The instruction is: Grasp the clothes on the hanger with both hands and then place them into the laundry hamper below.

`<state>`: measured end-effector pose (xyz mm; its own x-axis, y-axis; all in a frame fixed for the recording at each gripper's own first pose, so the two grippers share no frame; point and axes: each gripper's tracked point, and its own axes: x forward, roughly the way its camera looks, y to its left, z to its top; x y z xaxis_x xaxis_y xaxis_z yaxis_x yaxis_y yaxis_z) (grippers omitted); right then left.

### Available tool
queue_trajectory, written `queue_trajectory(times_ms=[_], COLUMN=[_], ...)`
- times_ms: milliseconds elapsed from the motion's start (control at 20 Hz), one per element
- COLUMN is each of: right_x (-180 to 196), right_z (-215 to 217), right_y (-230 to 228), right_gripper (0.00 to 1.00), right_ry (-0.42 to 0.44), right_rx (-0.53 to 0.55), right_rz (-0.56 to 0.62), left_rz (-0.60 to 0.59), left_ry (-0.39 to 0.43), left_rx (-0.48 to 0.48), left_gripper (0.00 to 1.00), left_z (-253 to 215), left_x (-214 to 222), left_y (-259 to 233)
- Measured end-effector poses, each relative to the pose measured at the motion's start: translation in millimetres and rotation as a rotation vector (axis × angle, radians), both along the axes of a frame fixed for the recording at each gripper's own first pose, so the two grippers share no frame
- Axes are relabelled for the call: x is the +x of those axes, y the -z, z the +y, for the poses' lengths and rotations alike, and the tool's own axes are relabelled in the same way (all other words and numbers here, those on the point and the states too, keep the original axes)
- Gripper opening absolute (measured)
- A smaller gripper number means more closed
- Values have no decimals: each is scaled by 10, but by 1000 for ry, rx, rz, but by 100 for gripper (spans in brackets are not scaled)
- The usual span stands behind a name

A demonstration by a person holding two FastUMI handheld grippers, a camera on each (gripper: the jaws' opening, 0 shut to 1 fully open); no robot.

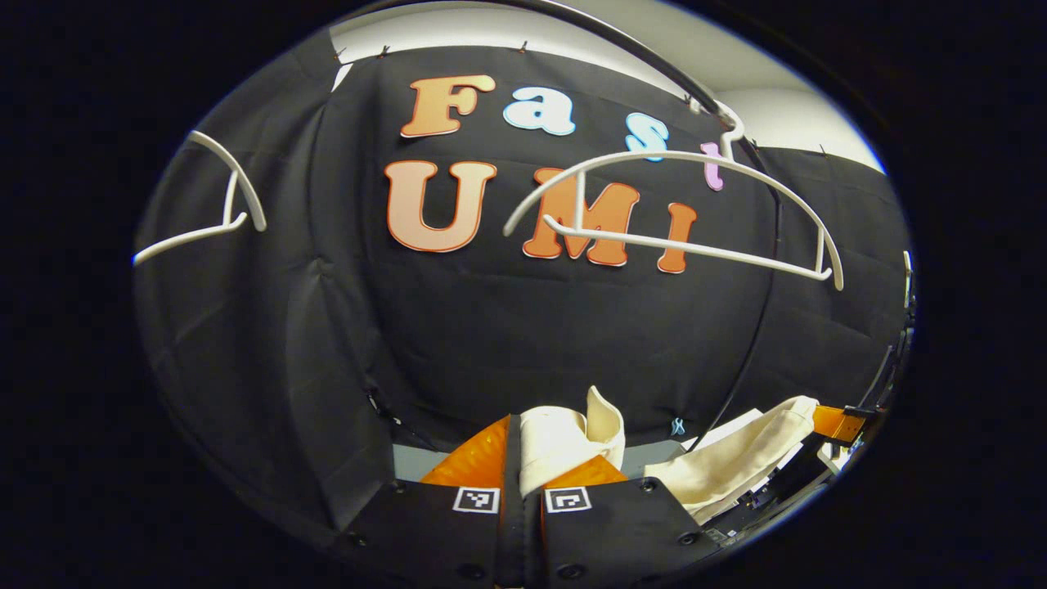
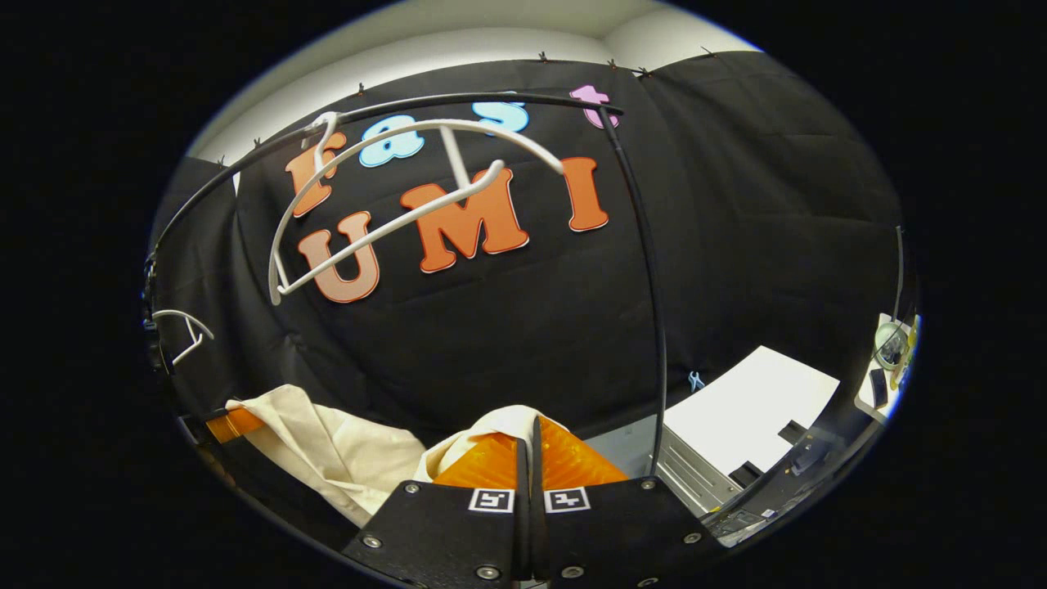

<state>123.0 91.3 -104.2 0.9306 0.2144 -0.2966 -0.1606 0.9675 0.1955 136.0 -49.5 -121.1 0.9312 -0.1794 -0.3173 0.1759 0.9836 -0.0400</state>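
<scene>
Both grippers clenched on my cream garment (image 2: 327, 454): left gripper (image 1: 523, 458) pinches one fold, right gripper (image 2: 530, 458) another | garment off the bare white hanger (image 1: 679, 213) on the rail (image 2: 638, 270) | hamper unseen: lower evenly, release together.

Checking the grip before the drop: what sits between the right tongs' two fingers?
In the right gripper view, a fold of the cream garment is pinched between the right tongs; the hanger hangs bare above.

Cream garment (image 2: 343, 450) pinched in right gripper (image 2: 530, 446)
</scene>
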Motion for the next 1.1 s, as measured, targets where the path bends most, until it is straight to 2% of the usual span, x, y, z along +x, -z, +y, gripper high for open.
queue_trajectory(times_ms=[250,550,800,1100], right_x=[-117,-180,-148,-124], right_z=[184,337,352,401], right_y=[58,237,517,957], right_gripper=[0,0,0,0], right_ry=[-23,-15,-7,-10], right_rx=[-14,-8,-43,-78], right_rz=[-4,16,54,143], left_rz=[33,82,145,295], left_ry=[66,123,141,122], left_rx=[-35,-58,-24,8], left_gripper=[6,6,6,7], left_z=[-362,-744,-784,-672], left_x=[-167,-84,-94,-112], left_y=[135,298,638,1226])
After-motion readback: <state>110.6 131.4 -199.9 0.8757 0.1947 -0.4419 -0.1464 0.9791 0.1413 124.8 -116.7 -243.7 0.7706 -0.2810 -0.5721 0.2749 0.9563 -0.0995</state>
